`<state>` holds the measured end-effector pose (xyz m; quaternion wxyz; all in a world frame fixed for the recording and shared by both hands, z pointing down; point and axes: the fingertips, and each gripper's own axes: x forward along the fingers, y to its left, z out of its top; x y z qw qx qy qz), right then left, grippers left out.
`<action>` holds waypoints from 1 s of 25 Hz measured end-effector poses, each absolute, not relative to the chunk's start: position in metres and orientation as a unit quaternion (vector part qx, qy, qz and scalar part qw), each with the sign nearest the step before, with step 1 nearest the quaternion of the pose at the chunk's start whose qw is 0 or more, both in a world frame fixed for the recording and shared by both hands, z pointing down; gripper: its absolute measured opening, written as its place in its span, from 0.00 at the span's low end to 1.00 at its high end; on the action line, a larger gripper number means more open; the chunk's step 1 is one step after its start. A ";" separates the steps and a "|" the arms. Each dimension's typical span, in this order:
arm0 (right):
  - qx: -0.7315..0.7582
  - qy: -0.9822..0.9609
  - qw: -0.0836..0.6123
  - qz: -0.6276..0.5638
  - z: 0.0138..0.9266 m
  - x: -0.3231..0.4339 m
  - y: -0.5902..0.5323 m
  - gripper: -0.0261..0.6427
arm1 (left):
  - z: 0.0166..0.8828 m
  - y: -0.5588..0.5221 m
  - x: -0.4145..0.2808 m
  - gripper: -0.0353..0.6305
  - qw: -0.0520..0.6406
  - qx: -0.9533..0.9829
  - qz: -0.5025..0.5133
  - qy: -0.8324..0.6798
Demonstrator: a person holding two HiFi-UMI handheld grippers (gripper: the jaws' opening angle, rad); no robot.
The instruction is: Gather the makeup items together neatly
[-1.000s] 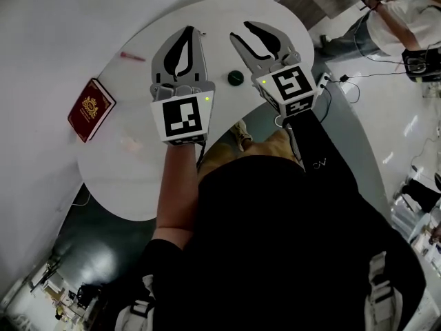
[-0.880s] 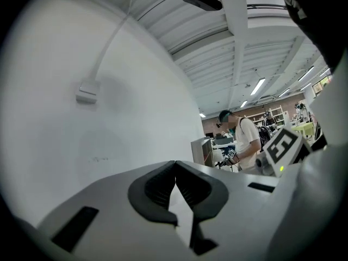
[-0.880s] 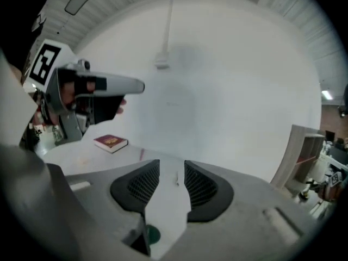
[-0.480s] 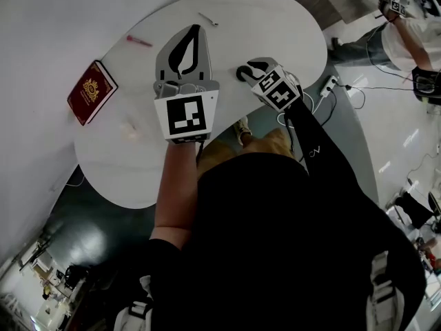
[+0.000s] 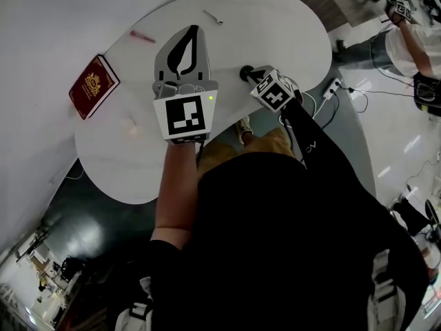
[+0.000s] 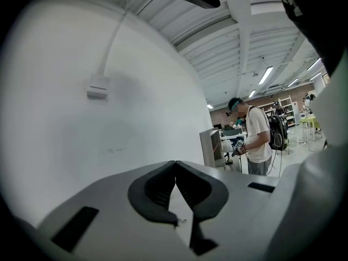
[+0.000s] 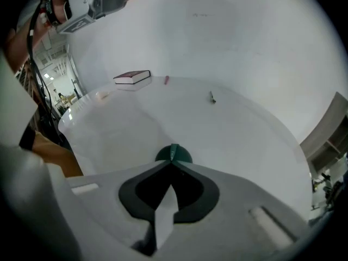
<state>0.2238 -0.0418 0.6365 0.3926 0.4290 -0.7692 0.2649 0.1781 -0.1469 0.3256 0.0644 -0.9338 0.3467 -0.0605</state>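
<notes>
Two claws are closed. The left gripper (image 6: 175,163) meets tip to tip on nothing. The right gripper (image 7: 172,164), its jaws just closed, touches the round dark-green compact (image 7: 174,154), which is half hidden behind its tips, and no grip is clear. It sits on the glossy white table (image 7: 234,129), well apart from the flat red book (image 7: 132,77).

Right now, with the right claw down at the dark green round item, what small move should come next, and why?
Probably a slight lift to test the grip, before carrying it toward the pink stick. The right claw has just closed, its tips seemingly pinching the rim of the dark green round item, which sits alone near the table edge.
</notes>
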 end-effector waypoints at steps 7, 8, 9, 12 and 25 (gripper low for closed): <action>0.458 -0.772 0.355 0.263 0.622 0.232 -0.049 0.05 | 0.329 -0.150 0.179 0.07 0.066 -0.932 -0.063 0.352; 0.471 -0.770 0.342 0.261 0.614 0.235 -0.053 0.05 | 0.330 -0.151 0.180 0.07 0.066 -0.932 -0.063 0.351; 0.484 -0.770 0.328 0.257 0.605 0.238 -0.059 0.05 | 0.330 -0.151 0.181 0.07 0.067 -0.932 -0.062 0.351; 0.521 -0.772 0.282 0.230 0.569 0.248 -0.081 0.05 | 0.331 -0.154 0.180 0.07 0.065 -0.931 -0.057 0.355; 0.624 -0.773 0.090 0.065 0.366 0.276 -0.112 0.05 | 0.315 -0.157 0.186 0.07 0.072 -0.929 -0.040 0.362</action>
